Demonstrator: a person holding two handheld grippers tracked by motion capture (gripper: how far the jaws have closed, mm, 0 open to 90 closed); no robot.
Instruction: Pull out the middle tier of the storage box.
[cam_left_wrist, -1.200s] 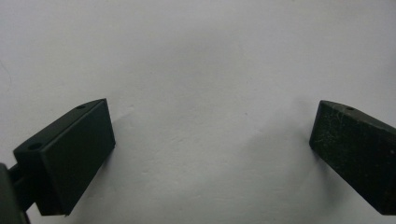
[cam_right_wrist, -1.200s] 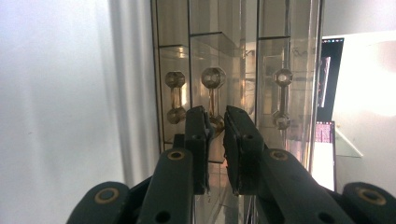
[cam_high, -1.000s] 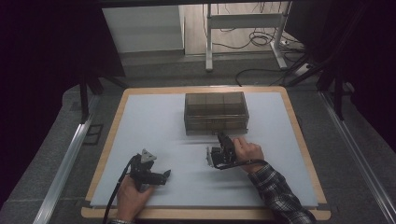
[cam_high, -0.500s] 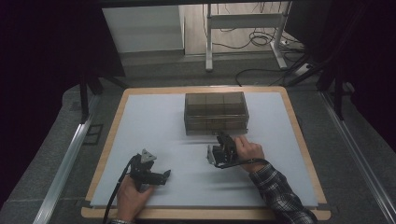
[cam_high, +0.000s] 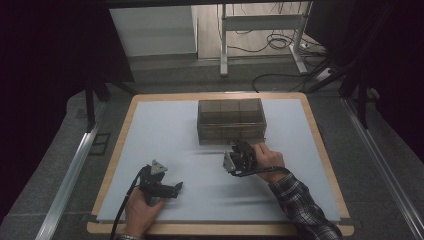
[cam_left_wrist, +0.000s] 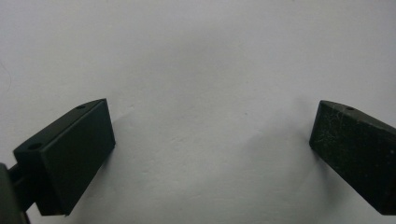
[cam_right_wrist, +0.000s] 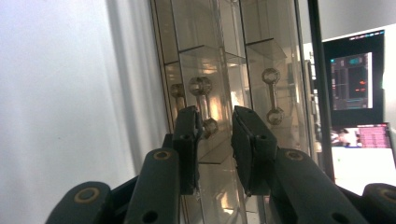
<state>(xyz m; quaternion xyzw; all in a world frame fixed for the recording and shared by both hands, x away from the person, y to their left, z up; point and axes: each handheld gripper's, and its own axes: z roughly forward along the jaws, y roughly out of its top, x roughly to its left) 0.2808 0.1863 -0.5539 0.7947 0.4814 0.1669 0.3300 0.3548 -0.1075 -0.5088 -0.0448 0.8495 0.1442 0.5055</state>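
Nothing much moved since a second ago; right gripper (cam_high: 235, 156) edged slightly toward the box. Left gripper (cam_high: 172, 189) rests near the mat's (cam_high: 165, 130) front edge, jaws wide apart, empty. Right's jaws nearly closed around one handle (cam_right_wrist: 203, 105) of the drawer box (cam_high: 230, 120) at mid-rear; contact unclear. Three handles seen, third half hidden.

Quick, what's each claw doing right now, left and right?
Left claw: open, empty, over the white table.
Right claw: narrowly open, empty, at a handle on the clear drawer box.
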